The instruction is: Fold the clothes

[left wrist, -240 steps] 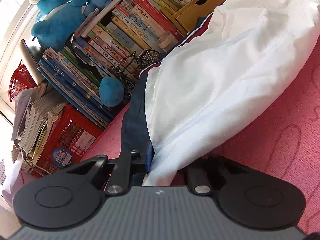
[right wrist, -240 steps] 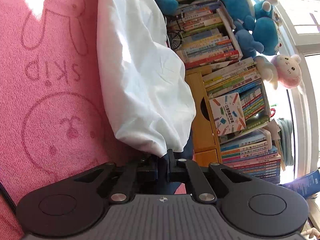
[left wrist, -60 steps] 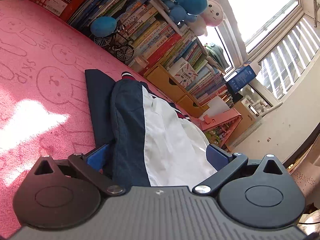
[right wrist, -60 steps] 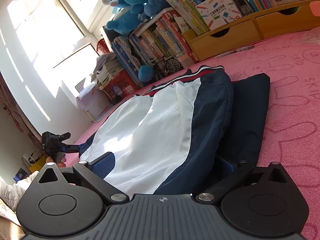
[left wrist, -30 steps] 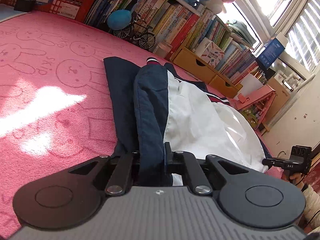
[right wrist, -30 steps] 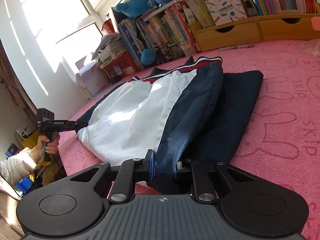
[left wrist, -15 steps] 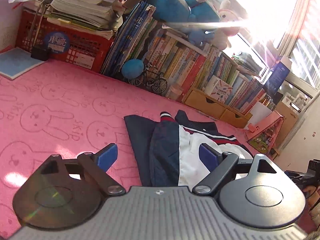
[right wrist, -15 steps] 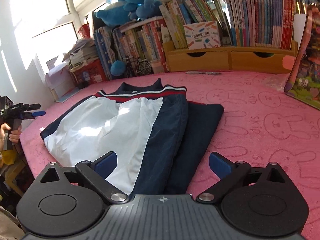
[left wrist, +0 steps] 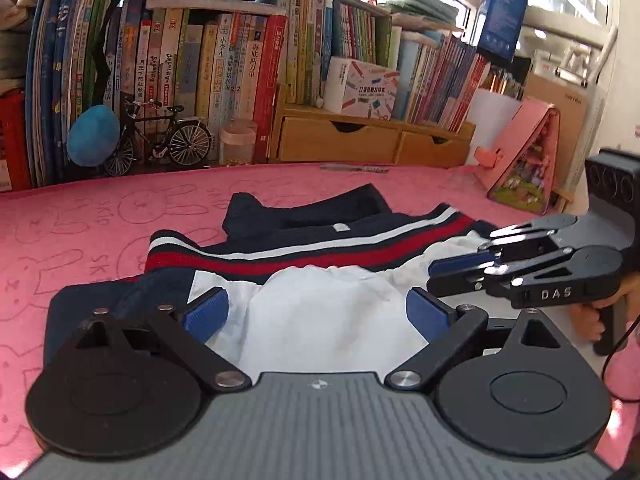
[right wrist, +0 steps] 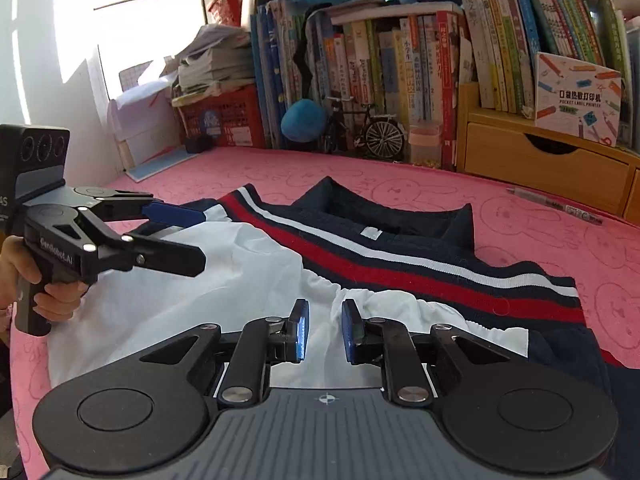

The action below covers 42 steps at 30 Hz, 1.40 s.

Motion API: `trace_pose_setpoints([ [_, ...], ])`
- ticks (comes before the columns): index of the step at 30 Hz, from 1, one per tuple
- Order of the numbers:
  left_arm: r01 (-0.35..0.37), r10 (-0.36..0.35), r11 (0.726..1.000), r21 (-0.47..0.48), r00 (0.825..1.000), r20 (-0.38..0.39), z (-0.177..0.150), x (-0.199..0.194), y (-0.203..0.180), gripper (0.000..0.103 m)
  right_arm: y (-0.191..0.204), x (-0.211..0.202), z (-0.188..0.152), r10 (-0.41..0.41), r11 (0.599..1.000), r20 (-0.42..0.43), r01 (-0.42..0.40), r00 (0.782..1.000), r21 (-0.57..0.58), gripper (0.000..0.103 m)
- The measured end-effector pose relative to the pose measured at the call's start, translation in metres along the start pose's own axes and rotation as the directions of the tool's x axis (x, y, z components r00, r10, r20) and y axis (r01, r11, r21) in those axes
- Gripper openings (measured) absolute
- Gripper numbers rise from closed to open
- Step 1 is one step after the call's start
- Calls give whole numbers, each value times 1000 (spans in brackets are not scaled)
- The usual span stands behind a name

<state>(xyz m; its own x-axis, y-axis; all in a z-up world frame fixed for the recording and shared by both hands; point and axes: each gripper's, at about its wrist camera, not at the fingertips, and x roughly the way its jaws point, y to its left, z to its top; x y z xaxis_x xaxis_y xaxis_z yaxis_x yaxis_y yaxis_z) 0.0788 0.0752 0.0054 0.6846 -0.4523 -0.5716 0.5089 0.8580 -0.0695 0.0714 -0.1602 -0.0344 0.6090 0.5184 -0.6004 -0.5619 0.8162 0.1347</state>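
Note:
A folded navy, white and red jacket lies flat on the pink rabbit-print surface; it also shows in the right wrist view. My left gripper is open and empty, hovering over the white panel near the jacket's near edge. It shows at the left in the right wrist view. My right gripper has its jaws narrowed to a small gap with nothing between them, just above the white fabric. It shows at the right in the left wrist view.
A row of books, a toy bicycle and wooden drawers line the back edge. A pen lies near the drawers. A pink case stands at the right. A red crate is at the back left.
Both grippers have let go of the jacket, which now lies folded. They have swung round to the jacket's near edge, side by side. My right gripper's jaws have narrowed from wide open.

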Motion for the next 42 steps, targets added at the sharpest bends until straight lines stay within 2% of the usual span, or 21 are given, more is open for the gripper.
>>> trace_pose_setpoints([
  [2, -37, 37, 999, -9, 999, -7, -9, -4, 11, 92, -4, 24, 3, -45, 999, -19, 46, 999, 27, 14],
  [5, -92, 91, 995, -25, 996, -19, -22, -9, 27, 92, -17, 36, 0, -16, 996, 36, 13, 999, 89, 12],
  [7, -111, 109, 990, -85, 994, -26, -25, -18, 40, 93, -25, 34, 1, 12, 987, 52, -20, 999, 157, 13],
  [10, -172, 172, 980, -103, 985, -5, -20, -33, 32, 93, -33, 12, -4, 27, 966, 112, -55, 993, 253, 29],
  [11, -192, 194, 976, -99, 981, 5, -17, -38, 27, 93, -33, 2, -6, 24, 963, 135, -59, 991, 262, 44],
  [12, -203, 205, 976, -74, 978, 25, -15, -42, 19, 93, -31, -6, -9, 9, 965, 146, -47, 989, 256, 53],
  [14, -214, 213, 977, 5, 975, 68, -9, -46, -6, 93, -29, -22, -14, -69, 972, 130, 38, 989, 230, 59],
  [16, -236, 227, 969, 78, 968, 103, -5, -46, -31, 94, -30, -34, -20, -142, 969, 105, 116, 984, 217, 60],
  [17, -246, 233, 962, 116, 966, 116, -4, -42, -45, 94, -32, -39, -23, -150, 964, 96, 124, 984, 233, 60],
  [18, -254, 236, 955, 151, 963, 127, -3, -39, -58, 94, -31, -49, -28, -128, 959, 109, 95, 986, 267, 60],
  [19, -242, 222, 955, 172, 967, 125, -4, -37, -68, 94, -29, -59, -33, -106, 952, 125, 65, 986, 298, 61],
  [21, -196, 178, 960, 199, 978, 106, -8, -36, -82, 94, -10, -86, -42, -76, 950, 173, 18, 982, 313, 80],
  [23, -140, 126, 964, 224, 989, 76, -17, -39, -93, 94, 16, -105, -54, -123, 965, 181, 76, 976, 250, 90],
  [25, -88, 81, 967, 239, 996, 39, -26, -41, -102, 95, 51, -113, -69, -196, 975, 171, 173, 966, 140, 91],
  [27, -65, 66, 969, 240, 998, 5, -33, -39, -105, 95, 84, -113, -83, -256, 967, 167, 255, 952, 30, 94],
  [31, -68, 80, 968, 243, 996, -38, -38, -28, -107, 95, 129, -90, -104, -309, 939, 132, 324, 942, -115, 97],
  [33, -97, 114, 967, 235, 992, -58, -37, -19, -106, 98, 131, -78, -108, -369, 924, 111, 377, 923, -65, 97],
  [36, -114, 134, 969, 218, 988, -81, -27, -3, -102, 101, 112, -75, -105, -330, 943, 47, 327, 943, 58, 97],
  [38, -136, 163, 968, 211, 980, -112, -16, 13, -100, 103, 102, -75, -104, -293, 952, 33, 289, 955, 101, 99],
  [42, -250, 271, 959, 137, 948, -165, 12, 51, -86, 103, 106, -75, -106, -311, 948, 34, 308, 950, 77, 98],
])
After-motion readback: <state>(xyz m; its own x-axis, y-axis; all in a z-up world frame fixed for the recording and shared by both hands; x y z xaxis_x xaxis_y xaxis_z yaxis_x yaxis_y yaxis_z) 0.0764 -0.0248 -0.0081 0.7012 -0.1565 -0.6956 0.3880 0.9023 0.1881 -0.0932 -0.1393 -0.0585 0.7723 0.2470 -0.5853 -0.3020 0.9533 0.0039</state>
